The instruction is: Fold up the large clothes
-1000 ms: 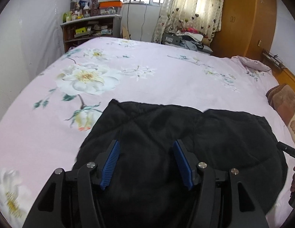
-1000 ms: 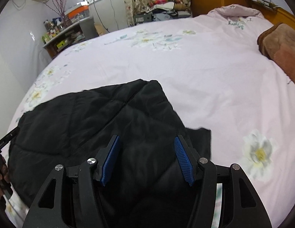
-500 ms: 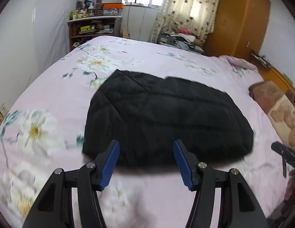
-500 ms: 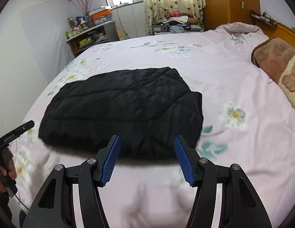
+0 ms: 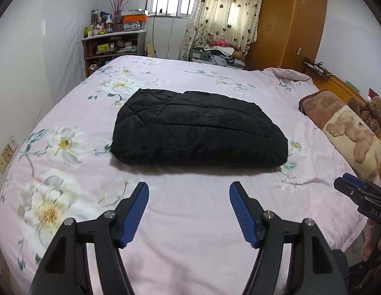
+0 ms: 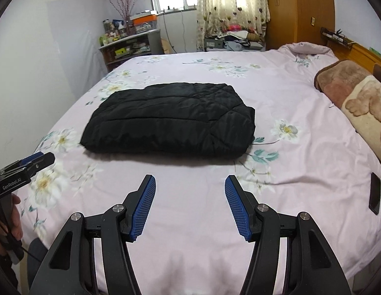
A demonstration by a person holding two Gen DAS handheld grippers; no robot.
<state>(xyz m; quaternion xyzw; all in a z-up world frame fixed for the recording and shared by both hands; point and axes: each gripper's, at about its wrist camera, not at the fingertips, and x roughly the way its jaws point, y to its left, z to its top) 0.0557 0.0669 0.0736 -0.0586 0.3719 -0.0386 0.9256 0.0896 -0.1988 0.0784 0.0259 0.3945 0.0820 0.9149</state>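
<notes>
On the far left we see a wall socket (image 5: 6,153) low on the white wall, and behind it a shelf (image 5: 111,46) full of small things. Our left gripper (image 5: 189,190) hangs above the pink flowered bedsheet (image 5: 190,226), and its blue fingers (image 5: 136,212) have just been opening wider, with nothing between them. In the middle of the bed lies the black quilted jacket (image 5: 197,134). It is folded into a thick, neat block with tidy edges, and no sleeve or hood sticks out. Neither gripper touches it; both are well apart from it, on the near side. Our right gripper (image 6: 190,180) is also spread open and empty over the bare sheet. Further right we see a brown teddy bear blanket (image 6: 357,98) by the wooden headboard (image 6: 355,49), and a dark phone (image 6: 375,194) lying on the sheet near the bed's edge. We think the folding is done, or very nearly. All that may be left is a small pat to flatten the puffy top, or carrying the block away. We cannot see its far side, so a loose bit could hide there.
</notes>
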